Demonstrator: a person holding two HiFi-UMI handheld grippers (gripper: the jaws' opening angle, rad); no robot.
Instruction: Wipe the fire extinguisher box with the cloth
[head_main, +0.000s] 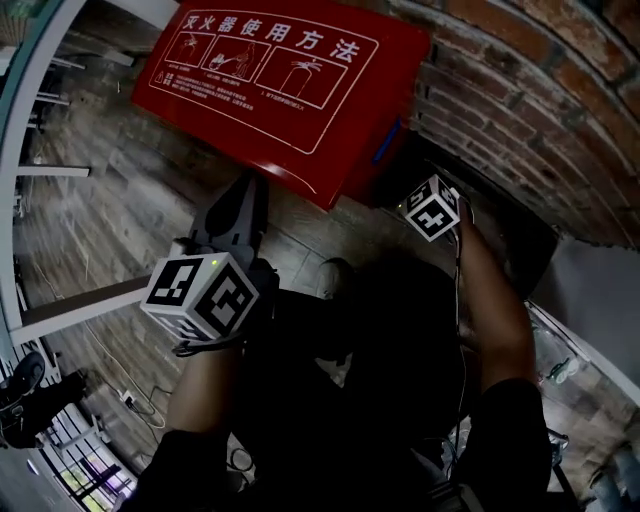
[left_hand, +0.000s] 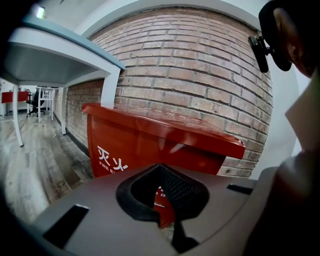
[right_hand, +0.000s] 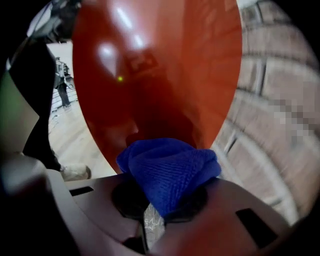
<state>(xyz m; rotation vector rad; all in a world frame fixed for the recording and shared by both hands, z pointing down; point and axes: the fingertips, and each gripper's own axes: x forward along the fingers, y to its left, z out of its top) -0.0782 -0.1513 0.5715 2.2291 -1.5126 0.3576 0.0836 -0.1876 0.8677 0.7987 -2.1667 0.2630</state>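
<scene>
The wiping pass looks to be in hand: the right gripper (right_hand: 162, 202) is clamped on a bunched blue knitted cloth (right_hand: 170, 167), which fills the lower middle of the right gripper view, right up against a glossy red face of the red metal fire extinguisher box (head_main: 270, 90); whether the cloth actually presses on the metal I cannot tell. In the head view the box sits in the upper middle of the frame, its lid printed with white instruction panels, backed against the red brick wall (head_main: 540, 110) at upper right. The left gripper (left_hand: 160, 182) has its jaws drawn together with nothing between them; it points at the box front from the lower left and takes no part. The next move, I judge, calls for firm contact and a steady sweep along the panel, keeping the cloth wad from slipping out of the jaws. Around it: grey wooden plank floor (head_main: 110, 190) at left, a white table frame (left_hand: 60, 55) at the upper left of the left gripper view, and the person's shoe (head_main: 335, 272) just below the box. The close wall may cramp the right side
</scene>
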